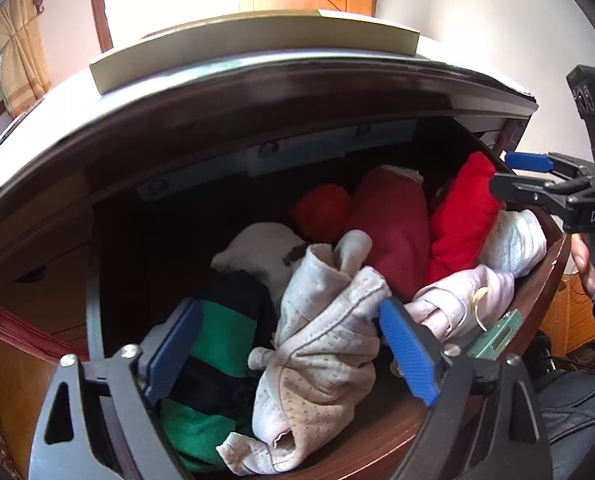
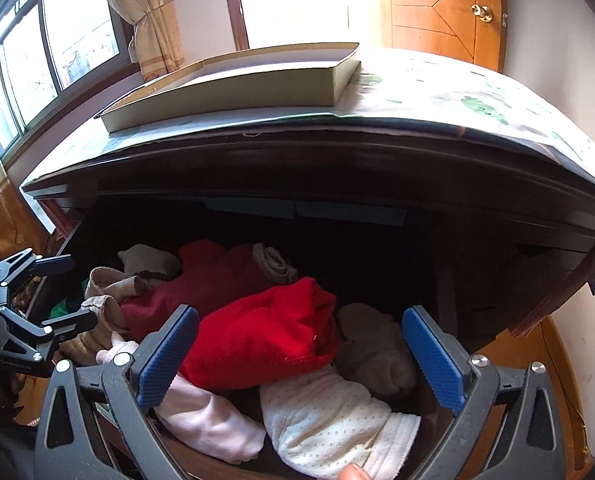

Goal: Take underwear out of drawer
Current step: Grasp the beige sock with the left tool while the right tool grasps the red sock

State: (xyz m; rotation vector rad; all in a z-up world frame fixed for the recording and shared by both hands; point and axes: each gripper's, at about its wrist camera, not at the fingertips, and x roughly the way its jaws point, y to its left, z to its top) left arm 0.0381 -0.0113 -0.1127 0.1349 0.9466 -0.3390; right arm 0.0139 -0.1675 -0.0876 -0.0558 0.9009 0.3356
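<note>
Your left gripper (image 1: 289, 348) hangs wide open over the drawer (image 1: 537, 292), its pads either side of a pale dotted underwear piece (image 1: 317, 344) and gripping nothing. Your right gripper (image 2: 301, 356) is just as wide, over a bright red garment (image 2: 269, 336) and another dotted white piece (image 2: 329, 416). Beside them lies a green-and-black striped cloth (image 1: 213, 336) (partly buried). The drawer's back is too dark to read. On the top above sits a shallow cardboard tray (image 2: 233, 88).
</note>
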